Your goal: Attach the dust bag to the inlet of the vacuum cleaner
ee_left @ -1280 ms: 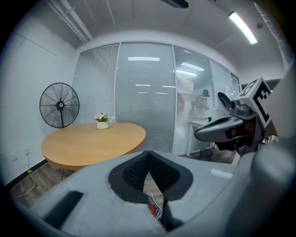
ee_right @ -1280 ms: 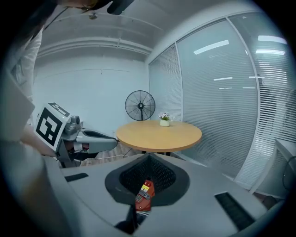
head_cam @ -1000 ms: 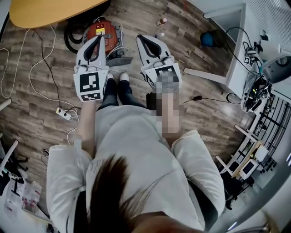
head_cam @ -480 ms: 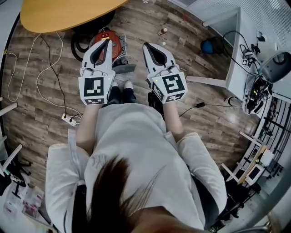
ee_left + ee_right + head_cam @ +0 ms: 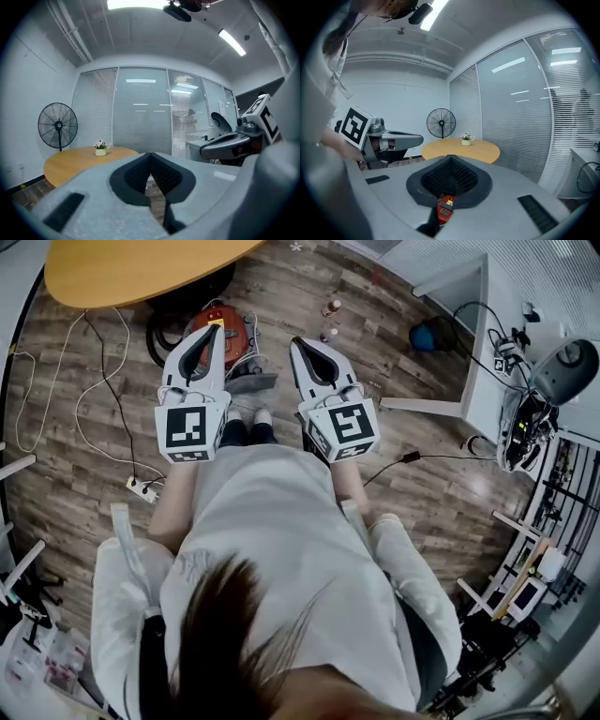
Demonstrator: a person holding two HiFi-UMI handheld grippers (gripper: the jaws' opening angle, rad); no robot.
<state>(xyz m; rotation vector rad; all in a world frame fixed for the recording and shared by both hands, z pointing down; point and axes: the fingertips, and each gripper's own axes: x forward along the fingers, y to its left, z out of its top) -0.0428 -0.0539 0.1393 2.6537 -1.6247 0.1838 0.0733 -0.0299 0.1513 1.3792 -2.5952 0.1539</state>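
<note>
We see one pot (image 5: 101,151) on the round bench (image 5: 70,161), w/ small white flowers in it. Two small bottles (image 5: 330,307) stand on the floor (image 5: 84,427) ahead of the R gripper (image 5: 302,343); contents too small to tell.

The vacuum (image 5: 223,322), red-orange, sits on the floor just ahead of the L gripper (image 5: 212,331), near the bench edge, w/ a black hose (image 5: 155,334) curled at its left. A grey flat piece (image 5: 251,383) lies against its near side; we can't tell if that's the dust bag or a lid. In the R gripper view a bit of the red vacuum shows thru the gap under the jaws, far below them and not held.

L gripper: jaws clenched, tips touching, nothing between. R gripper: same, pads together, empty. Both point fwd, side by side, apart from each other.

Floor is wood plank, w/ white cables (image 5: 94,399) and a power strip (image 5: 142,488) at left. Room: blinds (image 5: 140,112) over glass walls, a standing fan (image 5: 58,126) near the bench, a white desk (image 5: 487,352) at right, strip lights (image 5: 232,42) on the ceiling.
</note>
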